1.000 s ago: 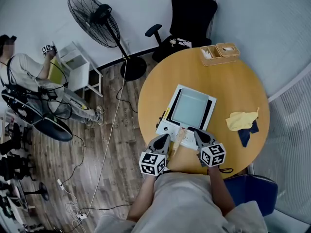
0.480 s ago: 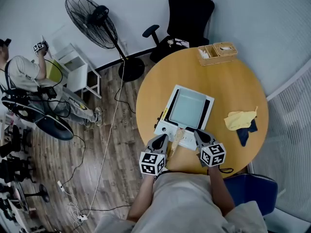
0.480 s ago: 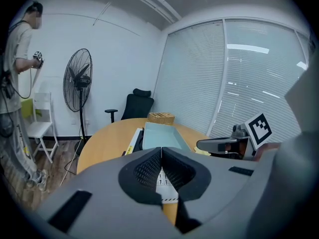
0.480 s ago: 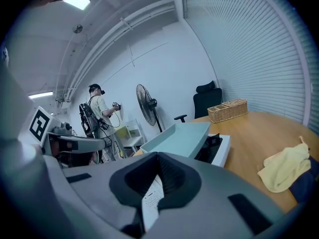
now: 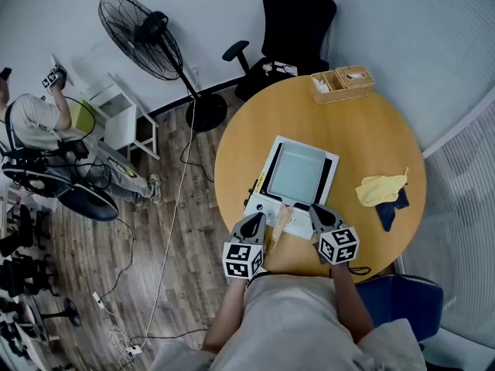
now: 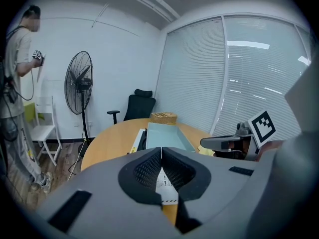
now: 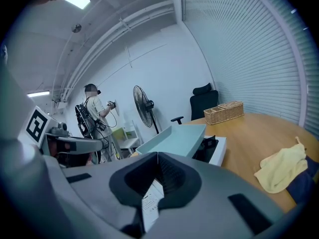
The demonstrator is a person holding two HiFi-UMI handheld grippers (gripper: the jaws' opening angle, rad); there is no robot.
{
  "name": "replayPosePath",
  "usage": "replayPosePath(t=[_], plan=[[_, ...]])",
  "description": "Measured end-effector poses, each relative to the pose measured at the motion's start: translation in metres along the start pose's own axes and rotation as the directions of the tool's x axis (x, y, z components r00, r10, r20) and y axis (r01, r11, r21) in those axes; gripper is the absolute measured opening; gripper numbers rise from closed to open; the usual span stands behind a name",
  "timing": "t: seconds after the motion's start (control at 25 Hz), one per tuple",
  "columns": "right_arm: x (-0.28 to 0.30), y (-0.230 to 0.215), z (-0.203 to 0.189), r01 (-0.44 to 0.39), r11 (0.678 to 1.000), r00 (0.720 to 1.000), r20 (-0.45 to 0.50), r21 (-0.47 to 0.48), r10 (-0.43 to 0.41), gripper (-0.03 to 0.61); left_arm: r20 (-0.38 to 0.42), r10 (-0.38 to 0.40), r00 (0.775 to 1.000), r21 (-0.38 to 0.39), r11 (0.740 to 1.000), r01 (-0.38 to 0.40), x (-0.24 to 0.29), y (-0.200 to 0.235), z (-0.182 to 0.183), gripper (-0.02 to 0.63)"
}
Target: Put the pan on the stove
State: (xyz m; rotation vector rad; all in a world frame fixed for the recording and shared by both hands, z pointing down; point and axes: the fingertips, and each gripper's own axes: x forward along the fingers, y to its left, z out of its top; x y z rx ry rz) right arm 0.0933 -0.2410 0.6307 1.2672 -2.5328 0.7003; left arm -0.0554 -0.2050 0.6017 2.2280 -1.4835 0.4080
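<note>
A pale blue square pan sits on the white stove in the middle of the round wooden table. Its wooden handle points toward me. My left gripper hovers just left of the handle, shut and holding nothing. My right gripper is just right of the handle, also shut and holding nothing. In the left gripper view, the pan lies straight ahead of the left gripper. In the right gripper view, the pan and stove lie beyond the right gripper.
A yellow cloth lies over a dark blue cloth at the table's right. A wicker basket stands at the far edge. Beyond the table are a black office chair, a standing fan and a person.
Both grippers and the pan stay where they were. The head view has drifted slightly, and the person at the left has shifted toward the frame edge.
</note>
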Motion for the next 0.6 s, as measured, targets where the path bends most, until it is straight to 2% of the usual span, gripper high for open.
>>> replayPosePath(t=[0.6], plan=[[-0.0015,0.0072,-0.0066,-0.002,1.0,1.0,-0.02,-0.004,0.002,0.024,-0.014,0.006,1.0,0.005,1.0,-0.006,-0.0085,0.0009,-0.0071,0.029]])
